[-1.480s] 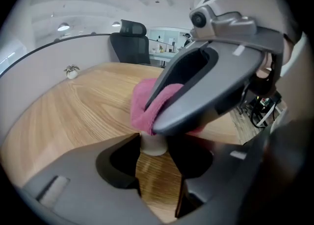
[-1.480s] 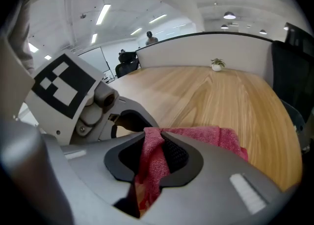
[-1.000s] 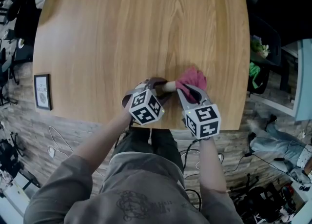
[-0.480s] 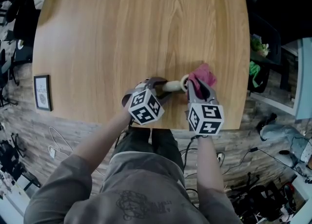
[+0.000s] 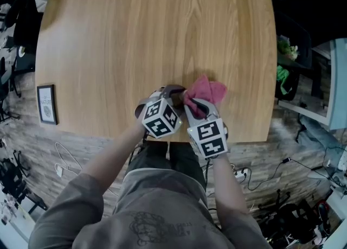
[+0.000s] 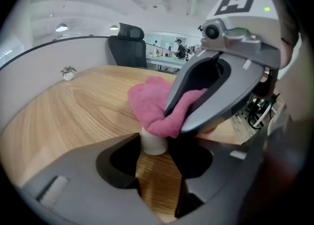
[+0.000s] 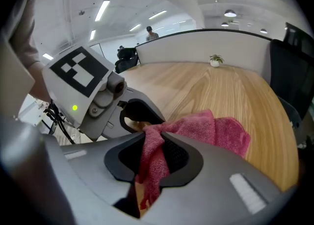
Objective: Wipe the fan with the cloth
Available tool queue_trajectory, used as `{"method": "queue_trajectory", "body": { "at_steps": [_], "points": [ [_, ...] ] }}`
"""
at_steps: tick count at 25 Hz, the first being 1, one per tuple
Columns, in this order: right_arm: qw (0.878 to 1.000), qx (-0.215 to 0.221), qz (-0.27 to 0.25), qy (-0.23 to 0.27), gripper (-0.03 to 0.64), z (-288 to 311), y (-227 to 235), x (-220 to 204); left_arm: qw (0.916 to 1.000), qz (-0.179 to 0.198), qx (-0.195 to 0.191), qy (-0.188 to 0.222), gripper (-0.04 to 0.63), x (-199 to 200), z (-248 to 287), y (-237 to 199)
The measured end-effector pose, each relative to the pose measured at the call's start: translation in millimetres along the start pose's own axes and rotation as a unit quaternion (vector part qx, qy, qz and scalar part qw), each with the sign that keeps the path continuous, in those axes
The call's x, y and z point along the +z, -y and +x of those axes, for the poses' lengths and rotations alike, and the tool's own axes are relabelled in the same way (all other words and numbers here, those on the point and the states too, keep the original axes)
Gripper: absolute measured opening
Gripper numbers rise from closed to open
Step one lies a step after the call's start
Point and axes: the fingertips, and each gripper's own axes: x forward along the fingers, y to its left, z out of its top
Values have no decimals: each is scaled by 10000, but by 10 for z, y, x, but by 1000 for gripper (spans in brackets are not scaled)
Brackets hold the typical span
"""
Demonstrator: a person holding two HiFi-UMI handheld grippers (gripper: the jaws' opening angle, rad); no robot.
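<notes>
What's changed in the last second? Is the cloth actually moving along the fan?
Yes. The right gripper, shut on the pink cloth, swung right, then came back left. The cloth now covers the cream handle that showed half a second ago. The left gripper stayed put, gripping the fan.

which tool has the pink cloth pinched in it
The right tool: the pink cloth is pinched between its jaws. The left tool grips the white fan handle instead.

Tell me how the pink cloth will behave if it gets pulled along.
Likely floppy: the cloth bunches into folds where the right gripper pinches it and drapes over the end of the fan. Probably light, since one pinch lifts much of it. Its nubby weave should drag rather than slide.
</notes>
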Motion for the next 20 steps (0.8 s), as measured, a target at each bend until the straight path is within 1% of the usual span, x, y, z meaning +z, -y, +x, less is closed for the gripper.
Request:
{"method": "queue_trajectory", "body": {
  "at_steps": [3,7,9,12,14,16,20],
  "points": [
    [9996,-218,195,24,71,-110,173,-94,10000,21,-18,17,184,16,23,-1],
    [9953,-571,601,495,71,-341,452,-22,10000,-19,-5,54,182,14,-5,5],
    [9904,-880,800,705,71,-439,637,20,10000,-11,30,50,181,3,-18,-3],
    [9778,-1407,1213,971,72,-564,1008,22,9999,-15,57,83,181,5,-2,3],
    [9709,-1614,1391,1094,72,-590,1176,54,9999,-39,71,122,181,6,-2,4],
    [9698,-1598,1429,1161,71,-540,1185,131,9999,-60,72,122,181,4,-9,-2],
    [9794,-1251,1114,1131,71,-303,868,264,9999,-55,58,79,181,7,6,-2]
  ]
}}
